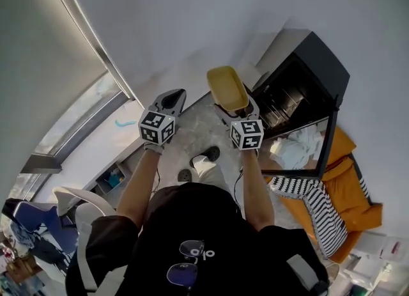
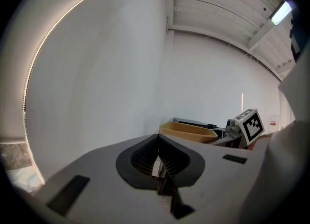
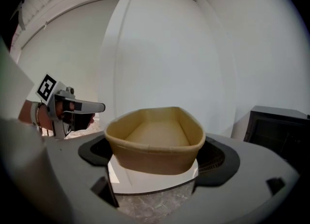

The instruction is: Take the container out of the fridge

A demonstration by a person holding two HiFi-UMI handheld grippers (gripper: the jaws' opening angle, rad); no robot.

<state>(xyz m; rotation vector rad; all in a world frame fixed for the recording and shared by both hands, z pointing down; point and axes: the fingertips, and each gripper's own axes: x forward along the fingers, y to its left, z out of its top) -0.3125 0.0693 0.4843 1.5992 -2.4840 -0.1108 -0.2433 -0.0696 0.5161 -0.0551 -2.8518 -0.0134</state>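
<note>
A tan, empty, open-topped container (image 1: 227, 87) is held in the air in front of the person, with my right gripper (image 1: 235, 104) shut on its sides. In the right gripper view the container (image 3: 155, 143) sits between the jaws over a marble floor. The black fridge (image 1: 313, 64) stands to the right with its door (image 1: 327, 144) swung open; the container is outside it. My left gripper (image 1: 171, 96) hovers to the left at the same height, shut and empty; its ribbed fingers (image 2: 167, 162) meet. The left gripper view also shows the container (image 2: 188, 132).
An orange cushion (image 1: 348, 189) with a striped cloth (image 1: 319, 208) and a white cloth (image 1: 297, 148) lies beside the fridge door. The person's shoes (image 1: 208, 155) stand on the marble floor. A white wall fills the space ahead; a chair (image 1: 73, 202) is at the lower left.
</note>
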